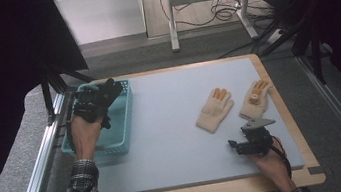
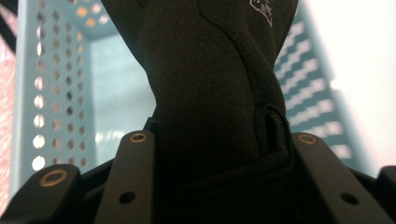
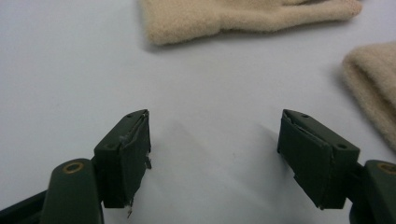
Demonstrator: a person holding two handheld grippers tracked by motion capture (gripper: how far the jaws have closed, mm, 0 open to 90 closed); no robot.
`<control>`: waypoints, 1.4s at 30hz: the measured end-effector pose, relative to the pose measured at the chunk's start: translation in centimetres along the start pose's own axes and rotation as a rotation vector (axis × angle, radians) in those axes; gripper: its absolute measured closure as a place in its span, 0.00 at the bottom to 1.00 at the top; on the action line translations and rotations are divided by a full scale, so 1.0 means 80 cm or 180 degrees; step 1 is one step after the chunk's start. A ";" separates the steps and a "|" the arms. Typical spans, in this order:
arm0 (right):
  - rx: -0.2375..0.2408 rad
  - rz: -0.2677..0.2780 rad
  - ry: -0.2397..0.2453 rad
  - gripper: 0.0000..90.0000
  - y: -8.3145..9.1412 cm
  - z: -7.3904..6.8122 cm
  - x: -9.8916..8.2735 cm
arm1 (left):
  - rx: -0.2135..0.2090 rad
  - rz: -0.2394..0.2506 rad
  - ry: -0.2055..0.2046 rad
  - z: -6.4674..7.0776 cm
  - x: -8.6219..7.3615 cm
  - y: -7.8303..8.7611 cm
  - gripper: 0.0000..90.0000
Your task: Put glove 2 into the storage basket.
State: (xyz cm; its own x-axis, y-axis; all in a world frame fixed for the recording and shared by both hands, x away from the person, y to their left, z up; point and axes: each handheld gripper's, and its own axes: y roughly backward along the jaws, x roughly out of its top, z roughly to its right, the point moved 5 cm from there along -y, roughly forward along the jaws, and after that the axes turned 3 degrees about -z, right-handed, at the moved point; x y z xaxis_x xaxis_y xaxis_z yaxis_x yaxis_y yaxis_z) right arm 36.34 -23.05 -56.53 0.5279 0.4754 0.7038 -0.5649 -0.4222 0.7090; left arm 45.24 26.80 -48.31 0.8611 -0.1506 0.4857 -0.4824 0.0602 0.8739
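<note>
Now I lower my left gripper point(image 1: 107, 91) — clamped on the black fabric glove point(image 2: 205, 79) — deeper into the perforated teal plastic basket point(image 1: 125, 127) before releasing (right gripper point(image 3: 215, 154) idles wide open).

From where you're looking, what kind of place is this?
Probably a lab or workshop bench set up for recording, not a home. The work table sits in a metal rail frame, cables trail across the floor under a desk frame behind, and a hand-held tool rests on it.
</note>
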 end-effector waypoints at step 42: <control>-0.0001 0.0000 -0.0004 0.28 0.000 0.000 0.000 | -0.0299 -0.0135 -0.0121 -0.033 -0.009 -0.017 0.04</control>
State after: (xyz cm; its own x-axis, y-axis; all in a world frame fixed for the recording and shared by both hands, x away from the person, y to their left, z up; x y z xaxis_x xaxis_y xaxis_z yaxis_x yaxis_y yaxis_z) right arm 36.33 -23.03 -56.54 0.5287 0.4744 0.7039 -0.5652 -0.4219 0.7089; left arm 45.69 29.42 -49.81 0.8728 -0.1923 0.4486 -0.4268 0.1451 0.8926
